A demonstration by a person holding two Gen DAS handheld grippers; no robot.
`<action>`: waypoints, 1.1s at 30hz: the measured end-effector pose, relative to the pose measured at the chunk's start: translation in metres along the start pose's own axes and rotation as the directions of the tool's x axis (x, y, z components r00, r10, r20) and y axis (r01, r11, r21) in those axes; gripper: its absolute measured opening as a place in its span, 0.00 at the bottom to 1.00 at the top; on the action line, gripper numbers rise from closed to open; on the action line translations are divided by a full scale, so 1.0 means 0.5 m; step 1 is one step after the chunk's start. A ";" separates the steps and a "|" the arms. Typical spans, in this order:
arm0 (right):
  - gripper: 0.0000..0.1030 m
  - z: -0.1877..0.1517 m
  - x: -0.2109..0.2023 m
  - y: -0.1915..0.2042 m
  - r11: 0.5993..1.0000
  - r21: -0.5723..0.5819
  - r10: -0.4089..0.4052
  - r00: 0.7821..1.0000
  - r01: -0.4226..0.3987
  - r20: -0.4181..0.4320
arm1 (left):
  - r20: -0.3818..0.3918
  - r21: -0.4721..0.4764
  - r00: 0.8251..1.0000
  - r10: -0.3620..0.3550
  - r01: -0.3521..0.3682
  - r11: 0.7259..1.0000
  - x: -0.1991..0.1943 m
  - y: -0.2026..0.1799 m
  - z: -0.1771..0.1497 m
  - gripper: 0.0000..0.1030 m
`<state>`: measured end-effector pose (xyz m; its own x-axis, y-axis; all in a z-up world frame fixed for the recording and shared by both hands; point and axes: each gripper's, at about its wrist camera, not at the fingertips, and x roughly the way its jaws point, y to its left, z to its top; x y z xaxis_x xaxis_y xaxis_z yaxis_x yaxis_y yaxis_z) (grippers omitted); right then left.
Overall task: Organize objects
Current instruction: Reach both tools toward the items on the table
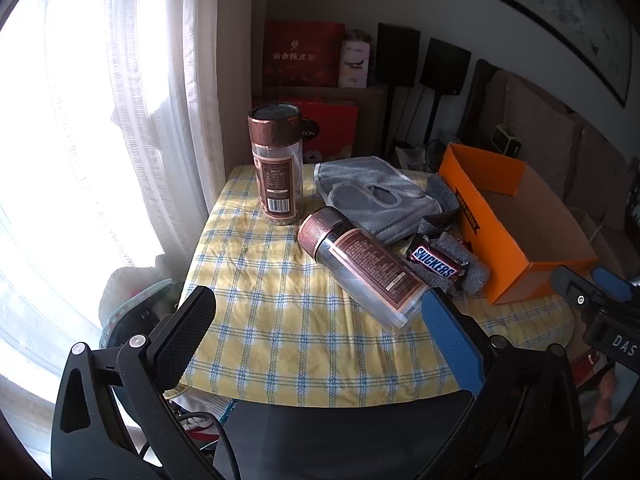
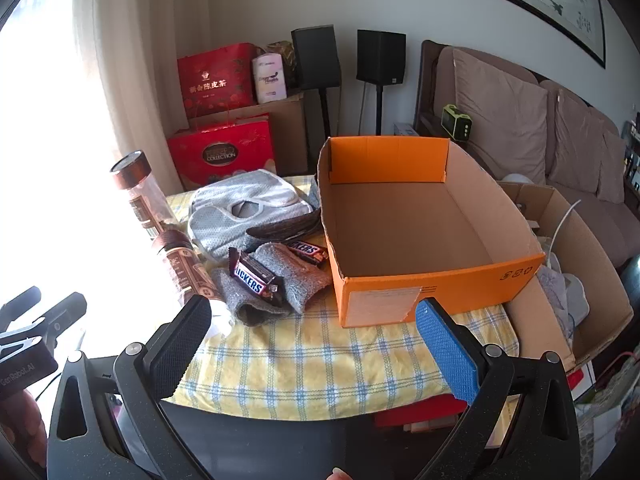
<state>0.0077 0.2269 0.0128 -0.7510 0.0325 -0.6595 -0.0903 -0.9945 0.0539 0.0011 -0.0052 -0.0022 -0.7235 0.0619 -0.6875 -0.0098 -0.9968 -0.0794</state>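
Observation:
An empty orange cardboard box (image 2: 436,280) stands on the right of the checked tablecloth (image 1: 288,320); it also shows in the left wrist view (image 1: 516,276). One clear jar with a brown lid stands upright (image 1: 277,164), another lies on its side (image 1: 360,266). A Snickers bar (image 1: 436,263) rests on a grey sock (image 2: 280,280); a second bar (image 2: 308,250) lies by the box. A grey mesh cloth (image 1: 376,196) lies behind. My left gripper (image 1: 316,312) is open above the table's near edge, close to the lying jar. My right gripper (image 2: 312,320) is open before the box.
Red gift boxes (image 2: 220,76) and two black speakers (image 2: 348,56) stand behind the table. A sofa (image 2: 560,128) is at the right, with an open brown carton (image 2: 580,240) beside the table. A bright curtained window (image 1: 100,120) is at the left.

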 end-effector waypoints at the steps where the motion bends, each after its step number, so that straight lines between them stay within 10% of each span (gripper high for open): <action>1: 1.00 0.001 0.000 0.001 1.000 -0.002 -0.002 1.000 0.002 0.001 | 0.001 0.001 1.000 -0.002 0.002 1.000 0.000 0.000 0.000 1.00; 22: 0.99 0.004 0.049 0.015 0.992 -0.107 0.070 0.997 -0.072 -0.020 | -0.063 -0.070 0.990 -0.123 0.119 0.990 0.073 0.055 0.008 0.99; 33: 0.77 0.017 0.079 0.010 0.989 -0.081 0.122 0.991 -0.126 -0.047 | -0.192 -0.064 0.976 -0.105 0.094 0.994 0.217 0.004 0.050 0.99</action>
<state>-0.0280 0.2239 -0.0066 -0.7249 -0.0940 -0.6824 0.0579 -0.9955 0.0756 -0.0945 -0.0016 -0.0588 -0.5727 0.1745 -0.8010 -0.0336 -0.9813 -0.1897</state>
